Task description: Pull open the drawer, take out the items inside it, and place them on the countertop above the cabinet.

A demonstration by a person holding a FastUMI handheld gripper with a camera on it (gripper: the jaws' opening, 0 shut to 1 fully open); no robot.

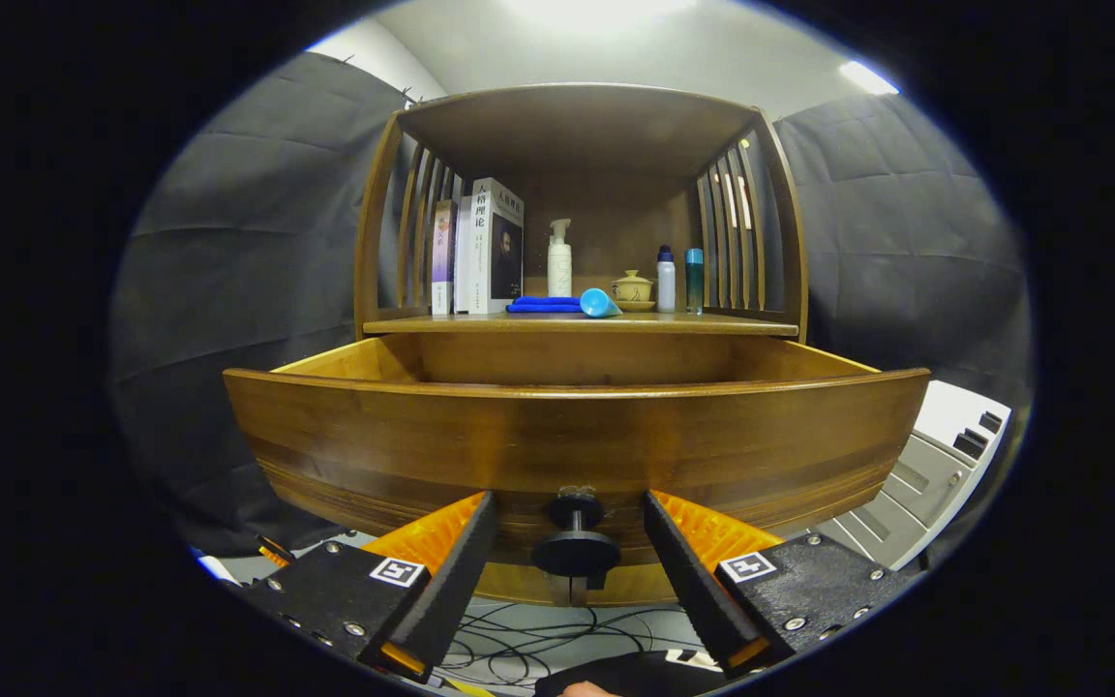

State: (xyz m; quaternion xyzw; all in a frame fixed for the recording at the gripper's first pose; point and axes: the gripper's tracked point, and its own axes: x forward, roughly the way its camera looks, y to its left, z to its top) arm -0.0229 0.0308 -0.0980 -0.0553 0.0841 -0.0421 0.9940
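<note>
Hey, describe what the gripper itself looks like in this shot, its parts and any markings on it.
The gripper has two long wedge-shaped fingers with ribbed inner faces. Each finger is mounted on a black block studded with silver screws, and each block carries a small square black-and-white marker tag. The fingers stand apart on either side of the drawer knob, not pressing it.

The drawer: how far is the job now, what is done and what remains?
Done: the drawer is pulled out from under the countertop. In hand: the tongs are open, with the round knob between the fingers, not gripped. Left: taking out the items; the drawer's inside is hidden behind its front, so its contents cannot be seen.
</note>
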